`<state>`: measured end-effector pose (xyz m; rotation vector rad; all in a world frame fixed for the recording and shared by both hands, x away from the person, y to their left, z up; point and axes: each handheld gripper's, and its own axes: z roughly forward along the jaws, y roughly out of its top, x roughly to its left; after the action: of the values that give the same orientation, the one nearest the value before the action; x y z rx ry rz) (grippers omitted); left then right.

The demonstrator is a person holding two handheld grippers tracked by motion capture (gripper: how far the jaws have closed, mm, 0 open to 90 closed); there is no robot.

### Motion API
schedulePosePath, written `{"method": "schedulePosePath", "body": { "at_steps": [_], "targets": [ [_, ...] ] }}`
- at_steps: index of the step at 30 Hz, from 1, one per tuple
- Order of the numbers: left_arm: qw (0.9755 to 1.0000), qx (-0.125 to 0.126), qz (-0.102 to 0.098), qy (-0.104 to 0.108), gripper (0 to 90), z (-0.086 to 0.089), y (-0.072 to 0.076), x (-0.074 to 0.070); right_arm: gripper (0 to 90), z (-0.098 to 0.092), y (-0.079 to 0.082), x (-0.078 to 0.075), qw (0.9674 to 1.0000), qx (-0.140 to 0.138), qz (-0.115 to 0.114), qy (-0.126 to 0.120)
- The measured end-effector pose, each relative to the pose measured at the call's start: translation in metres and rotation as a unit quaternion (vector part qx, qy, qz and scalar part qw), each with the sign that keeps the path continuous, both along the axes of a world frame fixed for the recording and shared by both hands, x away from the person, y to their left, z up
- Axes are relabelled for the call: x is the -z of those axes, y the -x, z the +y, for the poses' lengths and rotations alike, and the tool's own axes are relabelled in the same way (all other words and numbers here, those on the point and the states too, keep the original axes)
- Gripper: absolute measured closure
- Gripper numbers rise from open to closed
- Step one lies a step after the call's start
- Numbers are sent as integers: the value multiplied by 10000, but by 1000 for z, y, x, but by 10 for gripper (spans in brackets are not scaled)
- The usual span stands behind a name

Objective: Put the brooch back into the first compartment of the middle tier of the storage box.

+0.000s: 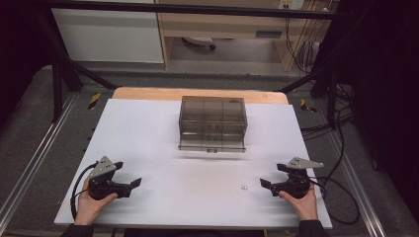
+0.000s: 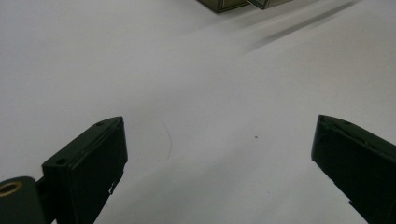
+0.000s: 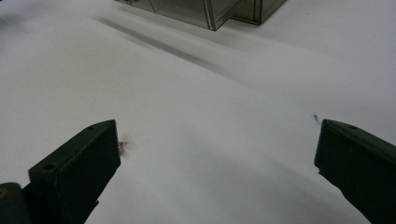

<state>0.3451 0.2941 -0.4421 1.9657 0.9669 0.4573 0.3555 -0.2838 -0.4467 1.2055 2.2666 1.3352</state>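
Both our hands sit low: left gripper [image 1: 129,176] and right gripper [image 1: 271,176], jaws spread wide, empty. Tiny pale piece [image 1: 242,187] lies just beside our right gripper; too small to tell its heading.

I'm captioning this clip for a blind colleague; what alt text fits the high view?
Two hand-held grippers rest open near the front of a white table: the left gripper and the right gripper. A tiny object lies beside the right one, and a smoky clear drawer box stands behind.
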Motion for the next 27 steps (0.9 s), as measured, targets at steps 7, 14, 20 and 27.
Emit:
{"method": "schedulePosePath", "body": {
  "at_steps": [7,14,20,27],
  "targets": [
    [10000,-22,24,32,39,2,0,0,10,6,0,-1,9999,-79,65,48],
    [10000,-9,37,27,40,1,0,0,24,12,0,-3,9998,-140,126,85],
    [10000,-1,57,7,39,1,0,2,38,19,2,-5,9996,-210,153,124],
    [10000,-15,49,29,39,2,0,1,61,25,3,-6,9994,-241,184,167]
  ]
}}
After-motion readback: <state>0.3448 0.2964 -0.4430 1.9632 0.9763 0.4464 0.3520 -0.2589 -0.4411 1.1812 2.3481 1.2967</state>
